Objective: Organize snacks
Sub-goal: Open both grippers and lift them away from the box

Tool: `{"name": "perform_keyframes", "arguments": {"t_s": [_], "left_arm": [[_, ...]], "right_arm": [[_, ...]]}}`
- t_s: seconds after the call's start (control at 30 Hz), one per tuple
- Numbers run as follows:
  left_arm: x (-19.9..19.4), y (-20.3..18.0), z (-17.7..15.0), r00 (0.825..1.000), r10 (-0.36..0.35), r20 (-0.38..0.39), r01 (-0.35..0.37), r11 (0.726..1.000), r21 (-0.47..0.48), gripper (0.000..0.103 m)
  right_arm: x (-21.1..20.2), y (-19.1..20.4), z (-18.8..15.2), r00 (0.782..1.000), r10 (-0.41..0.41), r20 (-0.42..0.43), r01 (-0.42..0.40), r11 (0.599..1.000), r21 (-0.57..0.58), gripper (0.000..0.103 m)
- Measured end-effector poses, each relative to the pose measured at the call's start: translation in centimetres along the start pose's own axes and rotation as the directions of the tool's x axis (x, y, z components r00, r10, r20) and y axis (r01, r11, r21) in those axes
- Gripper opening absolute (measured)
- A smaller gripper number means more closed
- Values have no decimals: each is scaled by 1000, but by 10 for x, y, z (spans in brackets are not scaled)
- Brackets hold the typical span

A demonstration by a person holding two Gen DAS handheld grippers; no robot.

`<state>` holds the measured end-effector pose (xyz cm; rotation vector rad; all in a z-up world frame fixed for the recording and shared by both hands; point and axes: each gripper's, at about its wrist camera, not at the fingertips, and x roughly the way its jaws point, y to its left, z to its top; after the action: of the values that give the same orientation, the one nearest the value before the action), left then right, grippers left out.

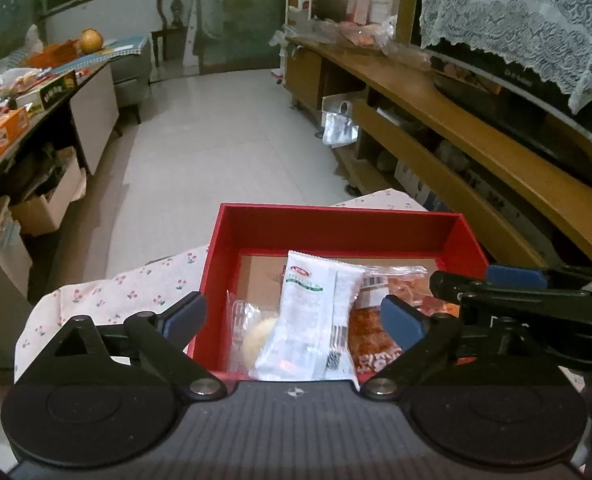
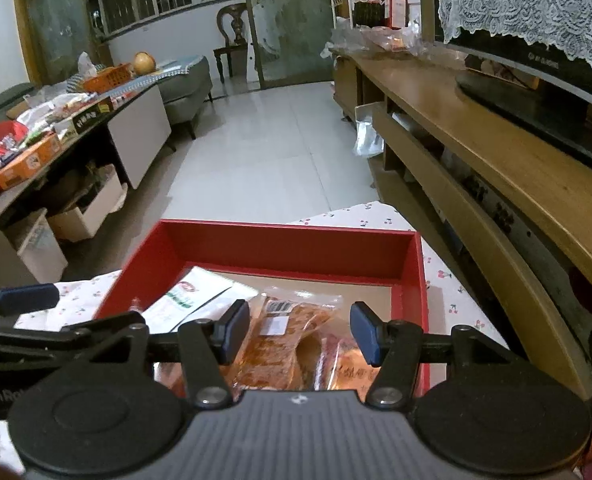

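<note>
The left gripper [image 1: 293, 314] hangs wide open, holding nothing, above the white snack packet [image 1: 312, 320]. The right gripper [image 2: 300, 332], at three o'clock, gapes empty over orange packets [image 2: 279, 344]. All lie inside the red box [image 1: 336, 228] on cherry-print cloth [image 1: 135, 284].

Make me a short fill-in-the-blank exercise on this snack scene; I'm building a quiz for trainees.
1. The snack packets lie inside a ____ box.
2. The white packet has ____ lettering on its front.
3. The box stands on a cloth printed with small ____.
4. The left gripper stands open above the box, holding ____.

Missing words: red; green; cherries; nothing
</note>
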<state>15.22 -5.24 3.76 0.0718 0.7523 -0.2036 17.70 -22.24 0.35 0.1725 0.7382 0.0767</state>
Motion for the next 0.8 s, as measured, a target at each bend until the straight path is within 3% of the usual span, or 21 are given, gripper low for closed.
{"name": "perform_keyframes", "arguments": {"t_s": [0.33,0.53,0.67,0.8], "left_arm": [[-71,-8,-30,983,46,180,-52,998,29,103],[-101,-7,-48,973,65,220,-73,997,27,103],[-105,3,-68,982,93,163,-98,995,24,103],[-86,19,-89,999,38,0,-38,999,7,101]], "right_arm": [[-63,5,-28,997,63,36,-65,997,46,64],[-96,14,-45,993,96,74,-98,995,28,64],[-105,15,-62,994,93,55,-94,995,17,64],[-99,7,-77,997,70,-13,-69,997,34,64]]}}
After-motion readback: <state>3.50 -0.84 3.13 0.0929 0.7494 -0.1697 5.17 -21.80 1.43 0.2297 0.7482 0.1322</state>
